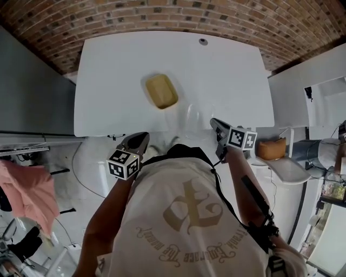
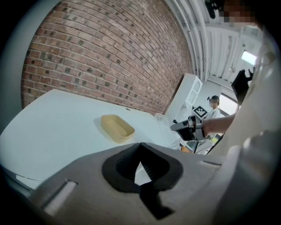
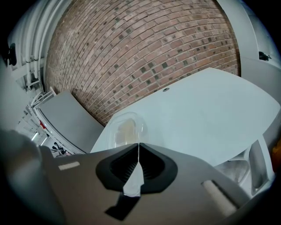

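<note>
A yellow oblong tray (image 1: 160,91) lies open on the white table (image 1: 108,81), a little left of its middle. Beside it, nearer the front edge, stands a clear plastic lid (image 1: 190,115), faint against the white top. My left gripper (image 1: 139,139) hangs at the table's front edge with its jaws shut and nothing between them. In the left gripper view the yellow tray (image 2: 117,127) is ahead, with my right gripper (image 2: 181,125) to its right. My right gripper (image 1: 218,125) is over the front edge, shut and empty, pointing at the clear lid (image 3: 126,128).
A brick wall (image 1: 162,13) runs behind the table. A grey panel (image 1: 32,86) stands at the left and a pink cloth (image 1: 32,189) hangs below it. White cabinets (image 1: 319,81) and a brown bag (image 1: 271,147) are at the right. A small round grommet (image 1: 203,41) sits near the table's back edge.
</note>
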Motion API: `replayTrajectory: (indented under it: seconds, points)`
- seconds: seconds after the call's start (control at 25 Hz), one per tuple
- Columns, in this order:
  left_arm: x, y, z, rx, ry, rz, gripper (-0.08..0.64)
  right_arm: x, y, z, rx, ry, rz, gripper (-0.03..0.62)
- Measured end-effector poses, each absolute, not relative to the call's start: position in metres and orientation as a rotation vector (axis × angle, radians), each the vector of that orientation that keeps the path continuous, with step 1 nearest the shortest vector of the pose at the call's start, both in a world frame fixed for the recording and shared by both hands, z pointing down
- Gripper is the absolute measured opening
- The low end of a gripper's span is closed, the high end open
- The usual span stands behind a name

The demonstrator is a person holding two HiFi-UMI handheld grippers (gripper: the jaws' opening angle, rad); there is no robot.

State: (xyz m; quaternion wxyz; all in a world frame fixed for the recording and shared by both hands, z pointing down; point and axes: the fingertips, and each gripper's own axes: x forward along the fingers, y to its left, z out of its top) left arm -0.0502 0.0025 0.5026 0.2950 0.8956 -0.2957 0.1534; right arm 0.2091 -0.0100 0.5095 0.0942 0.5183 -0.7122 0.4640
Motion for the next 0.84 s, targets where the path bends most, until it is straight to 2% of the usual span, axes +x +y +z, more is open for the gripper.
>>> replayTrajectory:
  seconds: [0.84]
  points:
    - [-0.026, 0.002, 0.504, 2.427, -0.721, 0.444, 0.004, 0.215, -0.001, 0.505, 1.555, -2.154, 1.403, 0.017]
